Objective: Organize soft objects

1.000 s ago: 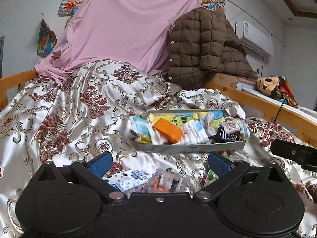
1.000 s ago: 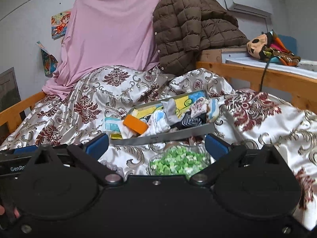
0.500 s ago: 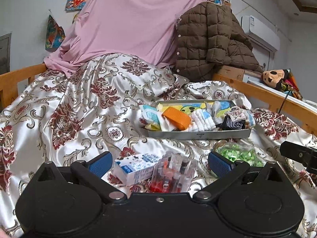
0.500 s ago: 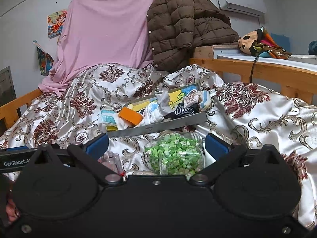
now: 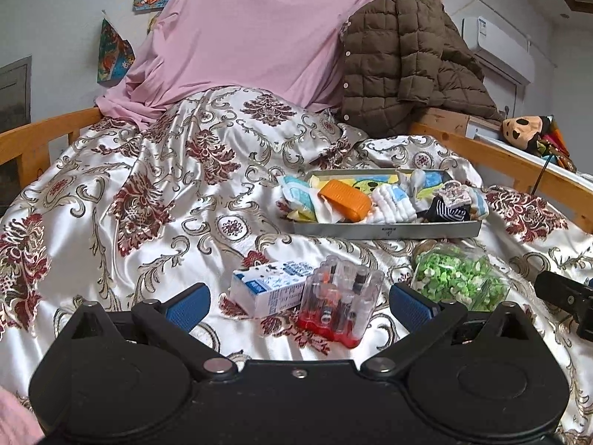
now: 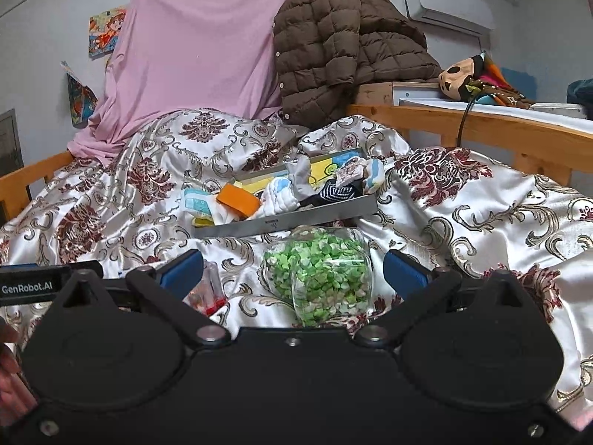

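A grey metal tray (image 5: 385, 230) lies on the patterned bed cover and holds soft things: an orange sponge (image 5: 344, 200), rolled white socks (image 5: 393, 204), a striped dark sock (image 5: 450, 211) and light blue packets (image 5: 296, 194). The tray also shows in the right wrist view (image 6: 285, 220). My left gripper (image 5: 298, 302) is open and empty, short of a small white carton (image 5: 268, 289) and a clear plastic case (image 5: 339, 296). My right gripper (image 6: 292, 272) is open and empty, with a clear jar of green pieces (image 6: 318, 274) lying between its fingers.
The satin bed cover (image 5: 148, 204) is rumpled. A pink sheet (image 5: 259, 33) and a brown quilted jacket (image 5: 404, 70) are piled at the head. Wooden bed rails (image 5: 519, 170) run along both sides. A stuffed toy (image 6: 467, 78) lies on the shelf at the right.
Both grippers have pulled back and up from the tray. The carton, the clear case and the green jar have come fully into view in front of them.
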